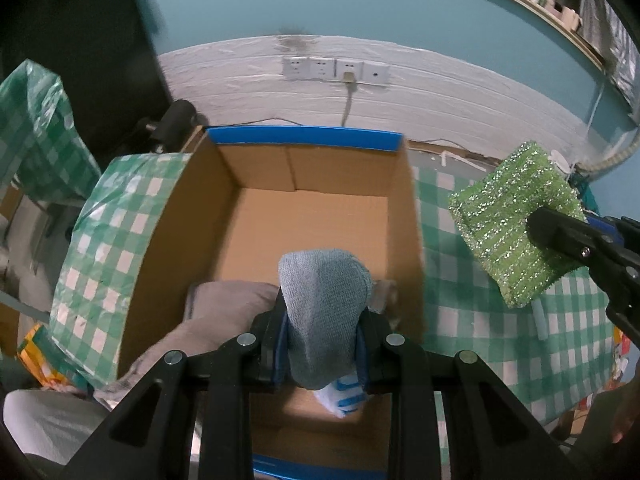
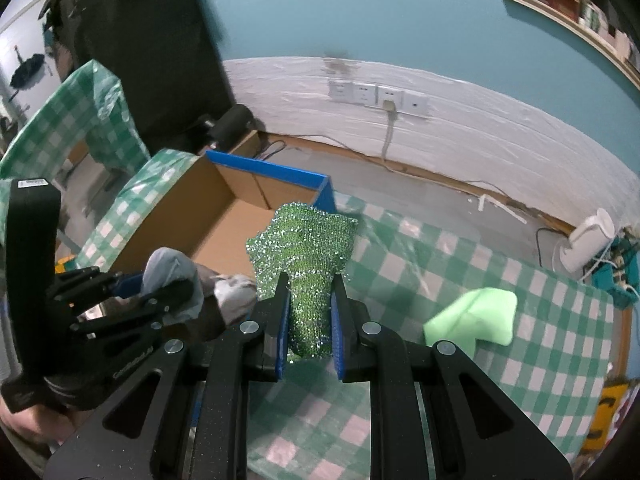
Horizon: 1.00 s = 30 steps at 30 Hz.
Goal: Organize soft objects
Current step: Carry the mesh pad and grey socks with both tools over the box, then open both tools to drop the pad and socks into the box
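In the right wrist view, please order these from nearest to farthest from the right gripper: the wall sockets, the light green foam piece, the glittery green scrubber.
1. glittery green scrubber, clamped in the right gripper.
2. light green foam piece, on the tablecloth to the right.
3. wall sockets, on the far wall.

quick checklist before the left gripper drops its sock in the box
1. Left gripper shut on the grey-blue sock: ok.
2. Sock above the open cardboard box: ok.
3. Bare box floor ahead of the sock: ok.
4. Right gripper with green scrubber outside the box, to its right: ok.
5. Grey cloth in the box, under the drop spot: cannot tell.
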Motion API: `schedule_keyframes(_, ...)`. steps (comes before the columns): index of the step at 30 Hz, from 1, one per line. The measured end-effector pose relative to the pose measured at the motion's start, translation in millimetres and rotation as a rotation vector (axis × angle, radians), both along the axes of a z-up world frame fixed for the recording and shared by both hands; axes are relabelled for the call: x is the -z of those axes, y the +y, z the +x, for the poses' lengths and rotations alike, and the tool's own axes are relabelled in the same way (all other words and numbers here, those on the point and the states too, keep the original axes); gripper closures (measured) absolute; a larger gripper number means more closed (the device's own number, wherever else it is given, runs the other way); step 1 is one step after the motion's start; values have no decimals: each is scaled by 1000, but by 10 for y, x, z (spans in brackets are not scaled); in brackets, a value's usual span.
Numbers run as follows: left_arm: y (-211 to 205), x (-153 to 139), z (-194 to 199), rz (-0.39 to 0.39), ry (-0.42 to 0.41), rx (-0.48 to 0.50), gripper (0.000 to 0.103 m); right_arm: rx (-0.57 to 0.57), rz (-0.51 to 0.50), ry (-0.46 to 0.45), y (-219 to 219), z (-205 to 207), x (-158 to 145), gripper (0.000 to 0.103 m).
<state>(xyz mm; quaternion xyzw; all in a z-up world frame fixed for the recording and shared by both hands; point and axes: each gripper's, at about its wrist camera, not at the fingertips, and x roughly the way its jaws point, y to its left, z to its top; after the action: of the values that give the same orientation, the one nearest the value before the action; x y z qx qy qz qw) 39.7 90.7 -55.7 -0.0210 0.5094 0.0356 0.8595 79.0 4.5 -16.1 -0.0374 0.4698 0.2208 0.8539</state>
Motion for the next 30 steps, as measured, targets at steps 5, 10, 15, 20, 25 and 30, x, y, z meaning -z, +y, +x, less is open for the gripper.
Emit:
schedule_keyframes(5,231,25,9,-6,0,-43,76,-42,-1,3,280,43,15,87)
schedule_keyframes(10,382,107,47,-5,19,-71,76,-76,1,7,528,118,60,87)
schedule_keyframes(15,454,153,83,-6,30,-79,76,-101,-7,15,728,179,142,87)
schedule_keyframes(20,495,241,102,-4,58,-91,71,-134,-18,31,890,184,243,86)
schedule_keyframes(25,550,286,99,7,76,-116,52,-135,-36,15,933,172,284,63)
schedule_keyframes(30,568,236,93,22,51,-127,34,-115,-33,-4,882,179,261,42)
